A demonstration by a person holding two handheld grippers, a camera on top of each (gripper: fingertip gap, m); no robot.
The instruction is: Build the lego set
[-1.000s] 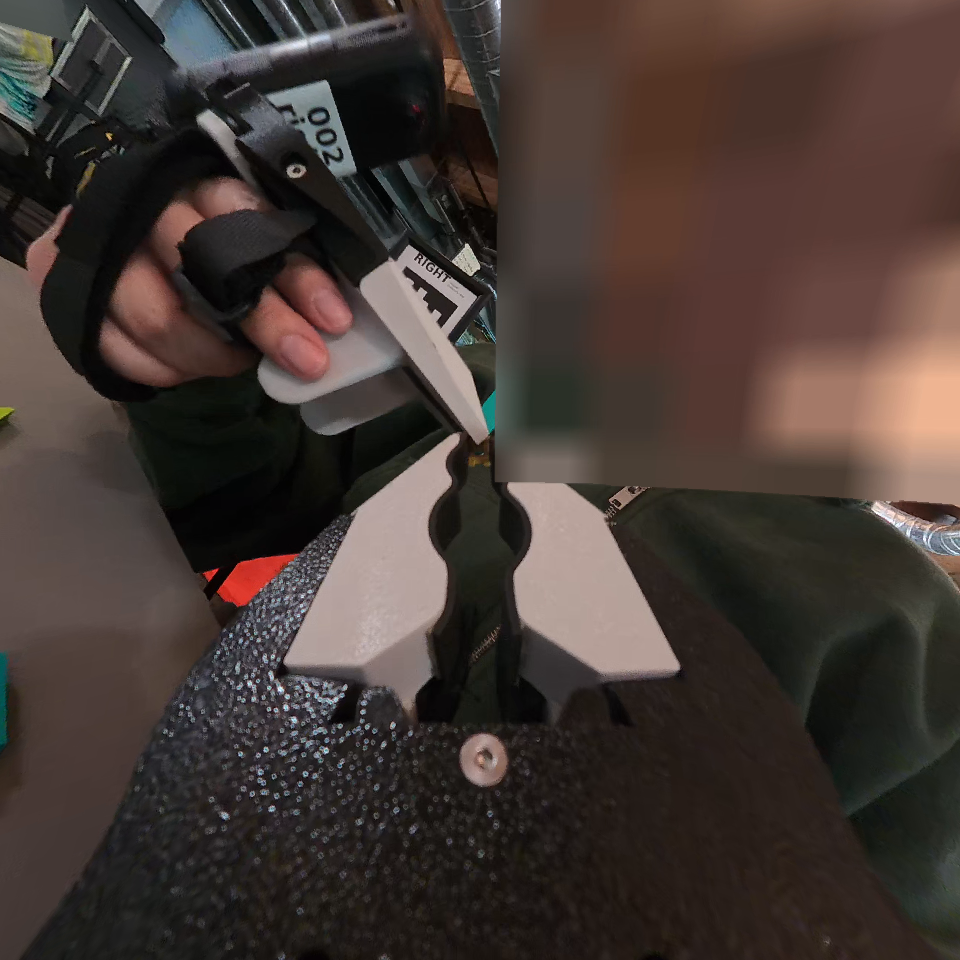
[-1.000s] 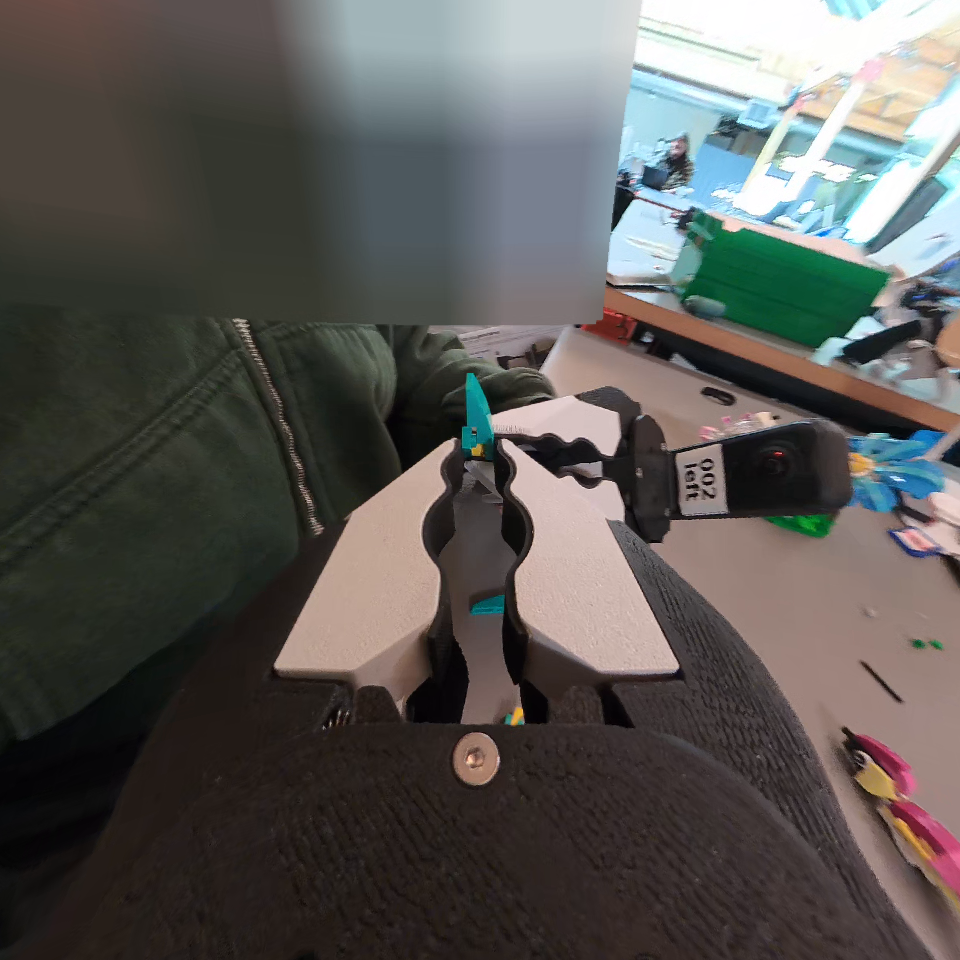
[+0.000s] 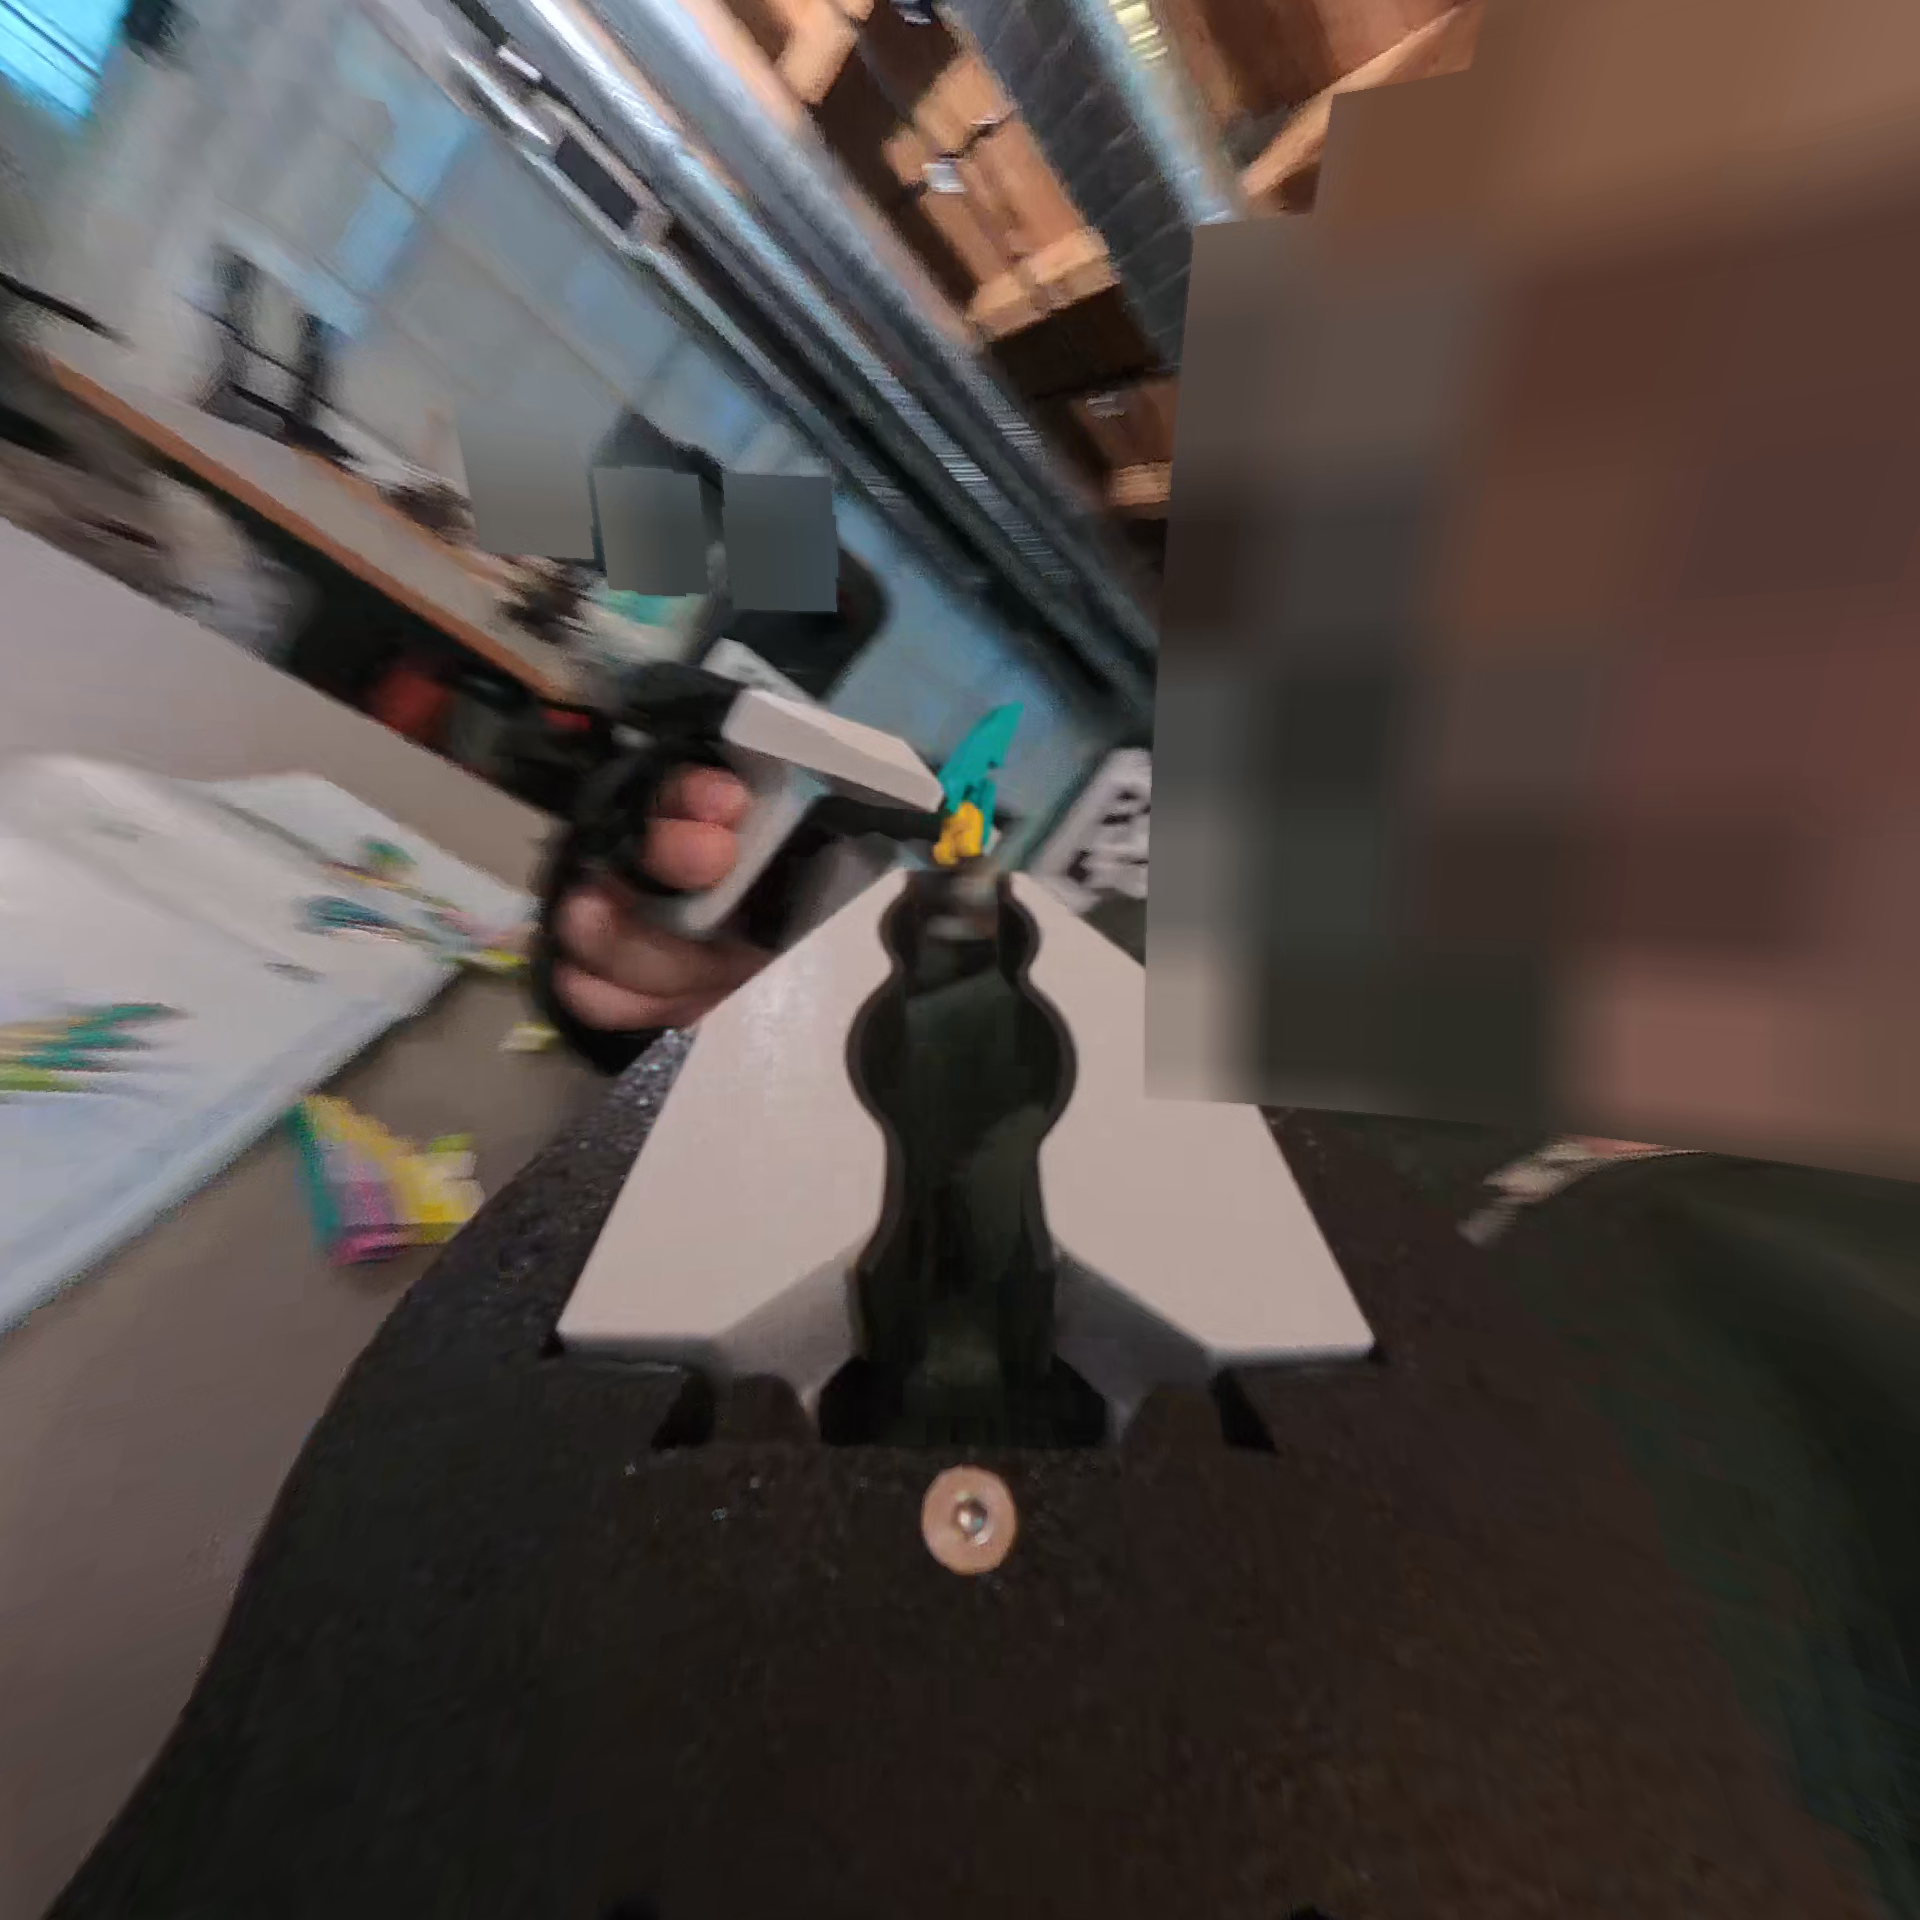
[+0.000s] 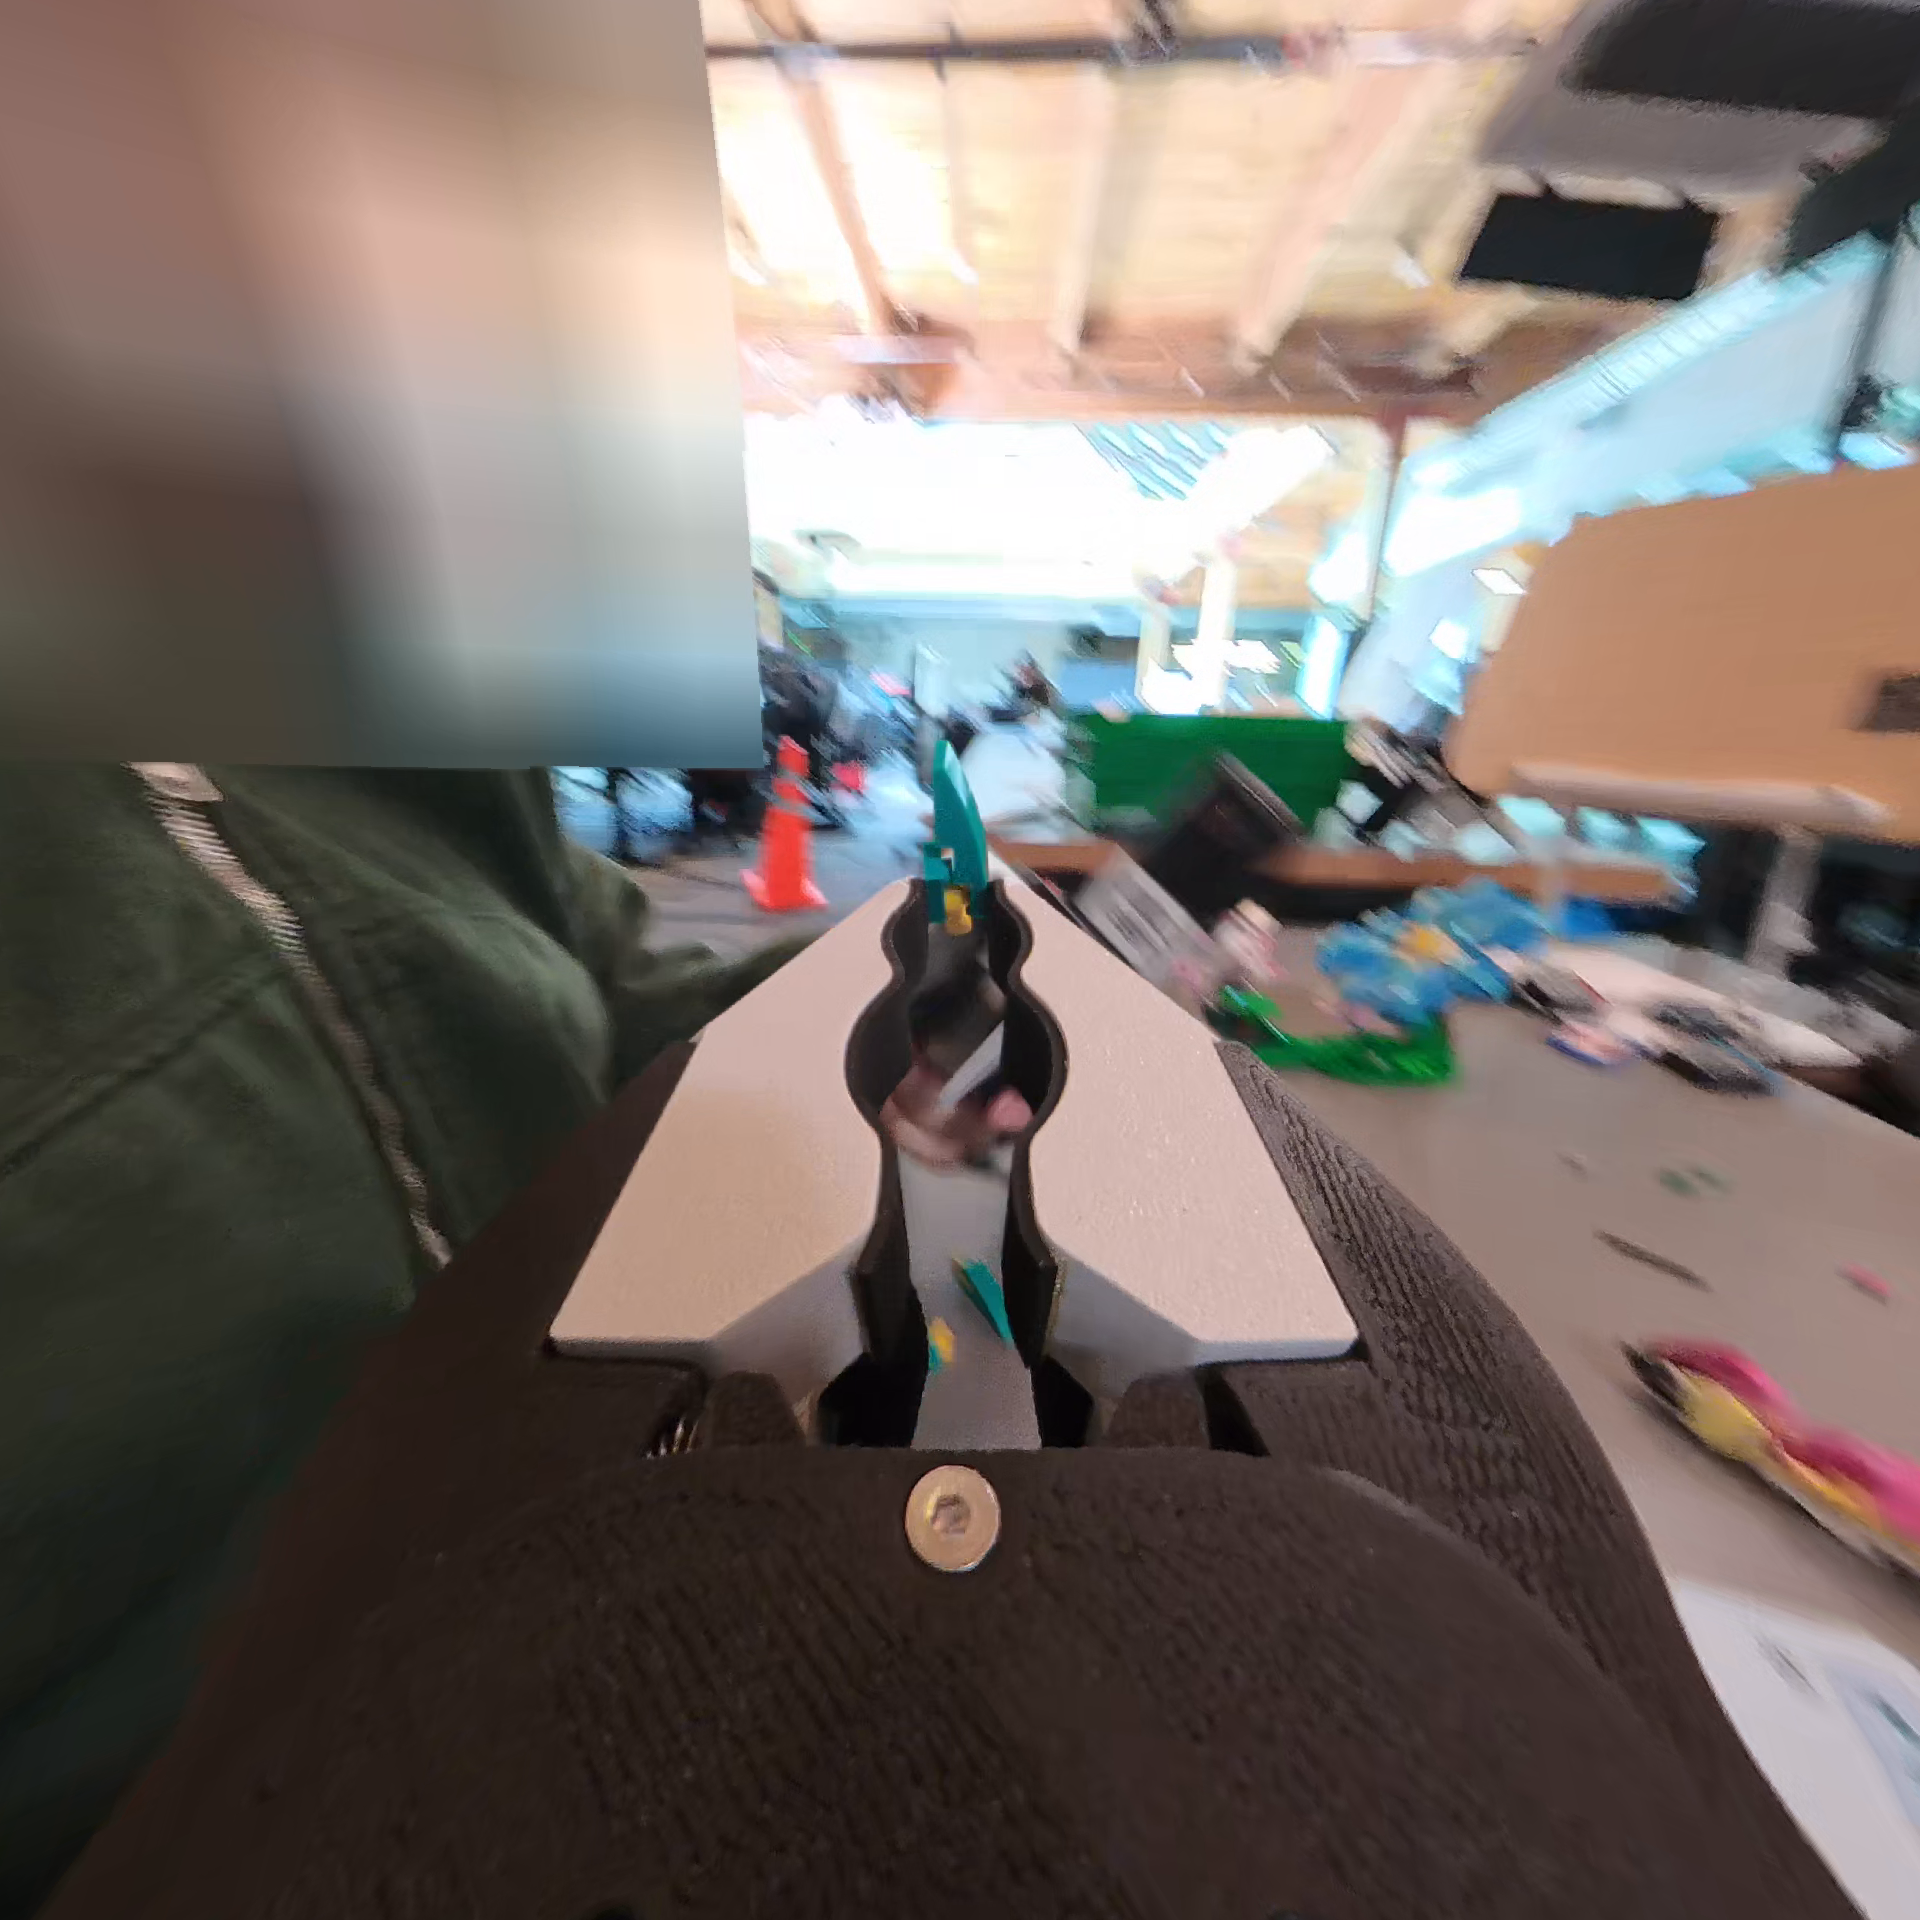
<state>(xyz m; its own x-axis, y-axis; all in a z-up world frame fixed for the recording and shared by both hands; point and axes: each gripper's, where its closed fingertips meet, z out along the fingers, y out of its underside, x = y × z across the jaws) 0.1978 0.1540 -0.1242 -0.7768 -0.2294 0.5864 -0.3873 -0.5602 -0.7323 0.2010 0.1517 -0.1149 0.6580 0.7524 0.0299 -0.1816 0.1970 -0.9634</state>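
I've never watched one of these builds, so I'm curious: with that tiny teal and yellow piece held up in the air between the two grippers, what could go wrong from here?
1. The right gripper pinches the teal and yellow piece only at its fingertips, so a nudge from the left gripper could knock it loose.
2. Both views are blurred, suggesting quick motion; aligning such a small part may fail.
3. Held above the table, a dropped piece could land among the scattered bricks.

R gripper (image 4: 954, 902) fingers pinch teal lego piece (image 4: 953, 821) w/ yellow bit at tips; upright.
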